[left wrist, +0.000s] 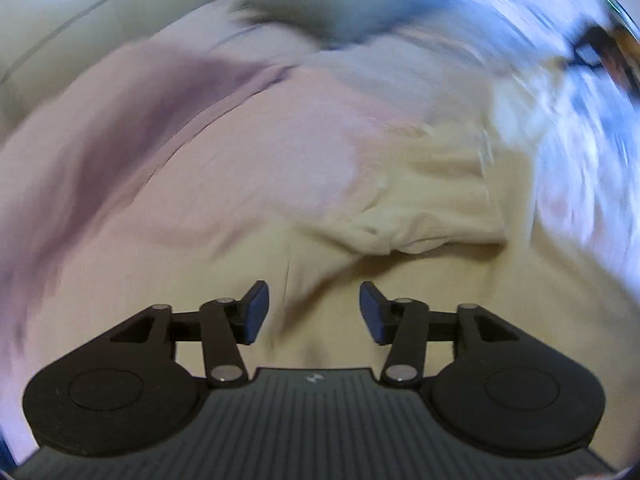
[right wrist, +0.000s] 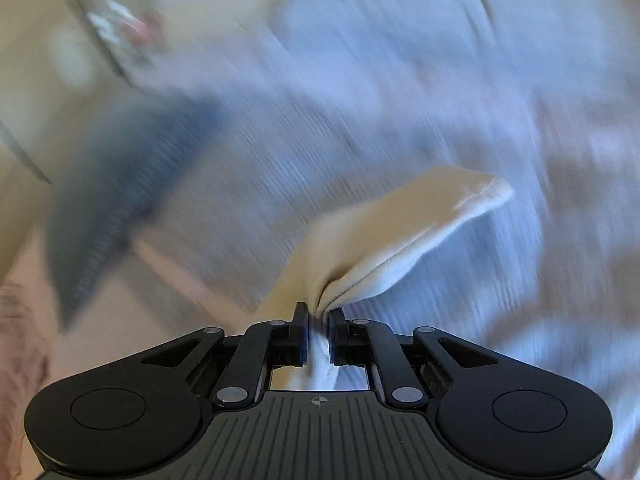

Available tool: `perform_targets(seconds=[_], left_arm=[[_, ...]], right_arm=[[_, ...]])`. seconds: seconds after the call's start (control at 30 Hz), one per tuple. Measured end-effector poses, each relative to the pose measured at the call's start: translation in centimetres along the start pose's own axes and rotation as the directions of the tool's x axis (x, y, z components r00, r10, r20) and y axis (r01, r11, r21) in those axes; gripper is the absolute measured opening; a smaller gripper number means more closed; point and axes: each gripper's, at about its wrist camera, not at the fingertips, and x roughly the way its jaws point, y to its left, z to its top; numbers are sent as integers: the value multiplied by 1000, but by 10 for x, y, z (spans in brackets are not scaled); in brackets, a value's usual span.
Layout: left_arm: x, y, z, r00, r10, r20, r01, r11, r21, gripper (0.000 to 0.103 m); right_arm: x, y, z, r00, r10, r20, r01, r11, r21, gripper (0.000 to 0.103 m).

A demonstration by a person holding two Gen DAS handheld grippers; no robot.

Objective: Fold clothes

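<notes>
A cream garment [left wrist: 436, 204] lies rumpled on the surface in the left wrist view, its hem bunched ahead of my left gripper [left wrist: 314, 312], which is open and empty just above the cloth. A pink garment [left wrist: 132, 140] lies to its left. In the right wrist view my right gripper [right wrist: 319, 322] is shut on a fold of the cream garment [right wrist: 400, 224], and the cloth stands up from the jaws toward the upper right. Both views are blurred by motion.
A grey-blue garment [right wrist: 120, 192] lies at the left in the right wrist view and also shows far off in the left wrist view [left wrist: 332, 4]. Pale blue-white bedding [right wrist: 440, 80] covers the surface. A dark object [left wrist: 600, 52] sits at the far right edge.
</notes>
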Motion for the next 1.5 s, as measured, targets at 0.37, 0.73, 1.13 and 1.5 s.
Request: perform_targets(seconds=[0.37, 0.73, 1.13, 1.5], left_arm=[[80, 29, 7, 997, -63, 33, 55, 978, 200, 5], [97, 163, -51, 998, 54, -35, -63, 759, -649, 28], [72, 94, -27, 998, -43, 46, 48, 994, -94, 32], [136, 121, -49, 850, -451, 272, 453, 364, -813, 18]], right_arm=[[-50, 53, -35, 893, -288, 345, 423, 798, -429, 66], [8, 214, -134, 910, 297, -290, -407, 502, -763, 66], [32, 284, -199, 845, 296, -445, -457, -32, -889, 66], [119, 265, -209, 468, 259, -845, -663, 735, -142, 9]])
